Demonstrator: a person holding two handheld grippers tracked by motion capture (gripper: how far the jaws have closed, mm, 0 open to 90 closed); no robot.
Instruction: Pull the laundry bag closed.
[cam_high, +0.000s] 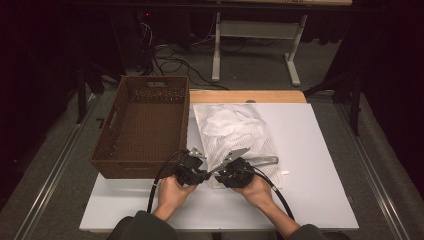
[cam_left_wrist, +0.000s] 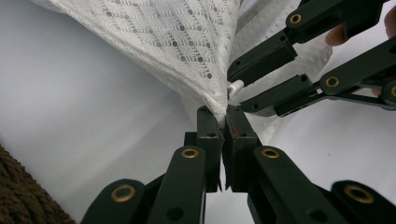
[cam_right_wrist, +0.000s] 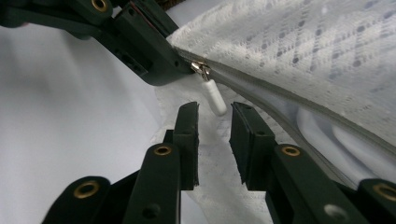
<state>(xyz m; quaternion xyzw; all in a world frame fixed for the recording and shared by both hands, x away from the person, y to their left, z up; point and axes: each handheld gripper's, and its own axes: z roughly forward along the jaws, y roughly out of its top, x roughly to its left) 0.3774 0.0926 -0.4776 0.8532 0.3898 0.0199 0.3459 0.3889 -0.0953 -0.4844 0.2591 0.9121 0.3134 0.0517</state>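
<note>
At the near edge of the white table (cam_high: 320, 200), a person's two hands meet over the near corner of a white mesh laundry bag (cam_high: 235, 135). The left gripper (cam_left_wrist: 223, 122) is clamped tight on that corner of the fabric, just by the end of the zipper, and anchors it. The right gripper (cam_right_wrist: 214, 121) has its jaws apart, the white zipper pull (cam_right_wrist: 214, 97) hanging just at the gap between their tips, untouched by either pad.

The step in hand looks like taking the pull in order to run the zipper. To do it well, the right gripper should advance a little so that the pull sits fully between the pads, then close squarely on its plastic tab rather than on the mesh beneath. The left grip should hold firm and keep the seam taut, so that the slider travels instead of bunching the cloth. The draw should follow the zipper line (cam_right_wrist: 289, 100), away from the anchored corner.

Farther off, along the table's left edge, a brown wicker basket (cam_high: 145, 125) stands beside the bag.
</note>
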